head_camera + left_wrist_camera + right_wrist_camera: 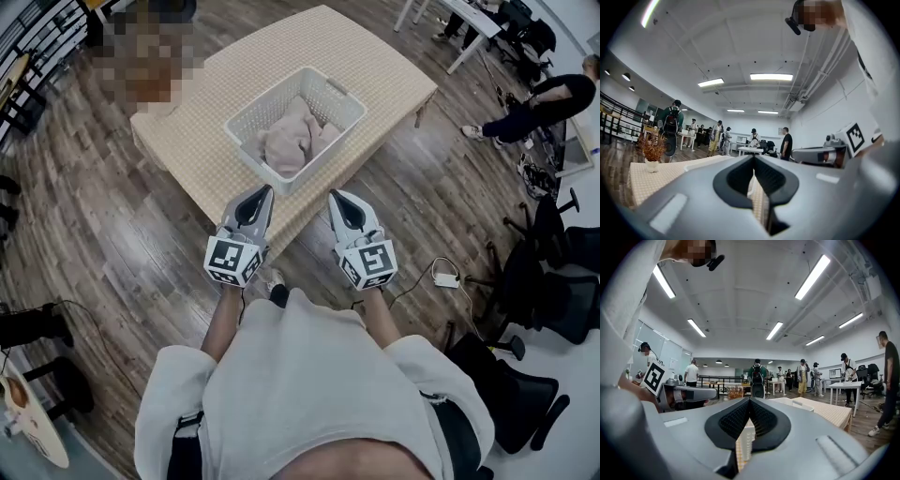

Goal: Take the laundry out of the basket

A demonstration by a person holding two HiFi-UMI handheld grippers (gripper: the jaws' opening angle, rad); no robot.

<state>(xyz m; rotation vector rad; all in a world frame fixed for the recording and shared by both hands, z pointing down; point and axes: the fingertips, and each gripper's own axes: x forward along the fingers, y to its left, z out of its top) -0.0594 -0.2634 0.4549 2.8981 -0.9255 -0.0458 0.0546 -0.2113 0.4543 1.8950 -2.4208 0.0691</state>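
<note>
A white lattice basket (246,114) stands on a table covered with a beige cloth (375,66). Pale pink laundry (291,141) lies bunched inside it. Both grippers hover side by side just short of the table's near edge, pointing at the basket. My left gripper (265,191) is shut and holds nothing; its jaws meet in the left gripper view (753,157). My right gripper (335,195) is likewise shut and empty (749,401). Through the slit below the right gripper's jaws a strip of the white basket (745,439) shows.
A small potted plant (651,152) stands on the far left of the table. Black office chairs (553,291) and a power strip with cable (445,278) are on the wood floor at right. A person (534,103) sits at upper right; several people stand in the background.
</note>
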